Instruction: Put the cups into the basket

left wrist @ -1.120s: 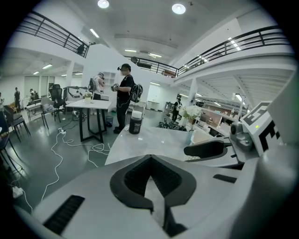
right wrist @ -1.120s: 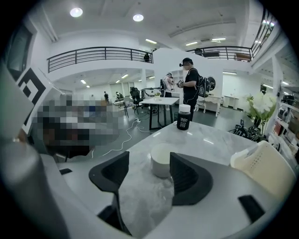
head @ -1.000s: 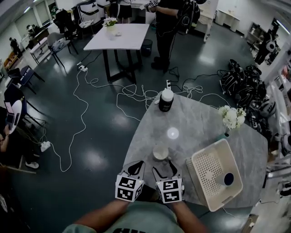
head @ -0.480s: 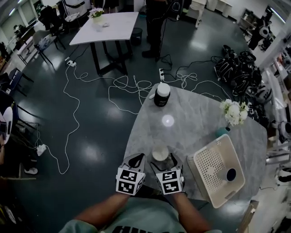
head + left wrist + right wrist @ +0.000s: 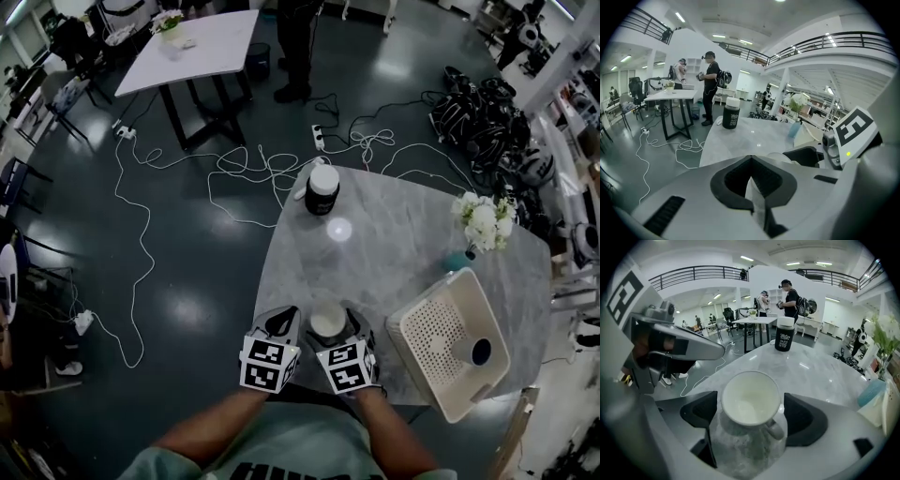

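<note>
While the right gripper (image 5: 337,334) has just been spreading its jaws, the head view shows that it has come forward until the white cup (image 5: 328,319) on the marble table (image 5: 394,253) sits between them; a second ago the cup stood ahead of the tips. The basket (image 5: 401,330), with another cup (image 5: 473,352) inside, waits near on the right. In the left gripper view the left gripper (image 5: 752,180) is pressed together on nothing, and the pale rim beyond is probably that white cup. In the right gripper view the cup (image 5: 749,399) stands upright between the wide pads, which are clear of it. A squeeze looks due next, then the carry to the basket.
</note>
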Available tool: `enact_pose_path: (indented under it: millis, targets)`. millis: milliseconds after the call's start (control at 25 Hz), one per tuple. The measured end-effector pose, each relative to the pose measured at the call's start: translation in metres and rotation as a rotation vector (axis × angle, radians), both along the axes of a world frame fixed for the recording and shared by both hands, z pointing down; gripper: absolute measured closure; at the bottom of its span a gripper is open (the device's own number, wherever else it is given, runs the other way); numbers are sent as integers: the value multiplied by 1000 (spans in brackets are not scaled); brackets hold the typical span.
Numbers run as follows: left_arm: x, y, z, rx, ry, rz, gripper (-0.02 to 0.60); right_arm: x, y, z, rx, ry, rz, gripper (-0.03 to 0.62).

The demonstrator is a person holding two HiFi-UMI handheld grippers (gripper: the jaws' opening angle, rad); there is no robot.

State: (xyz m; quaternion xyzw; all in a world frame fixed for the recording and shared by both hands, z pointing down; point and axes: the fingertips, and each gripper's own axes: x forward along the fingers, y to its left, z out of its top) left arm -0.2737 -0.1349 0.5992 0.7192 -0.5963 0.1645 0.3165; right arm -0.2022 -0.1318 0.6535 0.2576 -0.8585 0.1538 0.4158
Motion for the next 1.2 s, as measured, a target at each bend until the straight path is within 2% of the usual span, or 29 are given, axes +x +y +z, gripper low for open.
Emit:
enact_pose_path:
  millis: [600, 840, 1200]
  targets:
    - [-9, -22, 22, -33, 19, 69, 575, -10, -7, 30, -6, 140, -41, 178]
    - [-10, -27, 24, -29, 32, 92, 575, -12, -12, 30, 9, 146, -42, 180]
    - [-14, -23, 15, -12, 8, 112, 575, -7, -14, 20, 14, 134, 13, 180]
